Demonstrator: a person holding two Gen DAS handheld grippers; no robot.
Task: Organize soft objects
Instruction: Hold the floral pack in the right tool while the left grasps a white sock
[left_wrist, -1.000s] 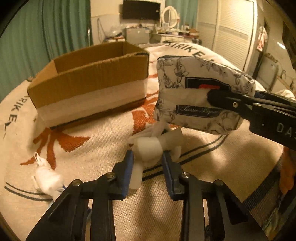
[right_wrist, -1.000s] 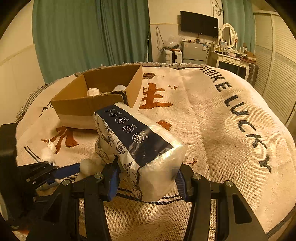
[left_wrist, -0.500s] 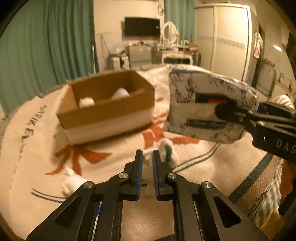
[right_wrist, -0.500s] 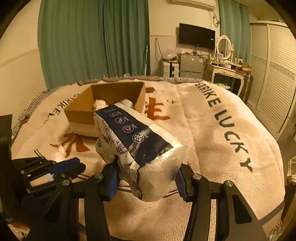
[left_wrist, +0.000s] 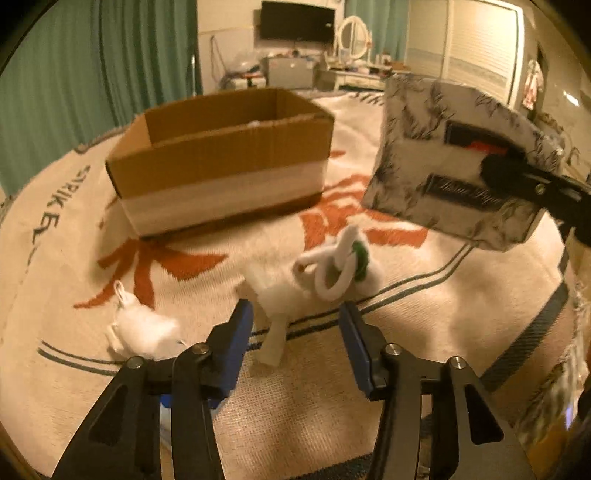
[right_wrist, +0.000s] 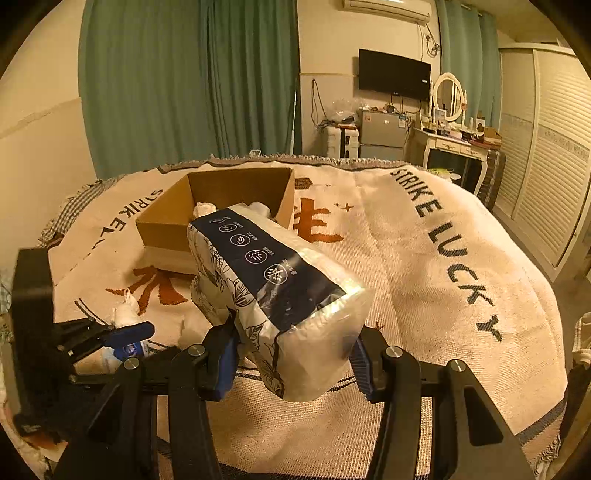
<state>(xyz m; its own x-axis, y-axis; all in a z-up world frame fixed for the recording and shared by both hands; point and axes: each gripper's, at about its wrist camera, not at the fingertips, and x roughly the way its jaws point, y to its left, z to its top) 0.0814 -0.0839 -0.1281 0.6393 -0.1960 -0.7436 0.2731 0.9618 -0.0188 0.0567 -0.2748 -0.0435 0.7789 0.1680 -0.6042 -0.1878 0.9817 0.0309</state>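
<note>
My right gripper (right_wrist: 295, 339) is shut on a floral tissue pack (right_wrist: 280, 295) and holds it above the blanket; the left wrist view shows this pack (left_wrist: 454, 162) at the right. On the blanket lies a white soft bundle (left_wrist: 295, 295) with loops and a green spot. My left gripper (left_wrist: 295, 314) hangs over its near end. Its jaws are opening, and part of the bundle lies between the pads without touching them. An open cardboard box (left_wrist: 221, 158) stands behind, and white soft pieces (right_wrist: 203, 209) lie in it.
A second white bundle (left_wrist: 140, 328) lies on the blanket left of my left gripper. The patterned blanket (right_wrist: 424, 295) covers a bed. Green curtains (right_wrist: 184, 85), a dresser and a wardrobe stand beyond the far edge.
The left jaws held the white bundle, then let it go, rose and shut empty. Now they stand apart, low over it. The right gripper lifted the tissue pack a little, then kept still.
</note>
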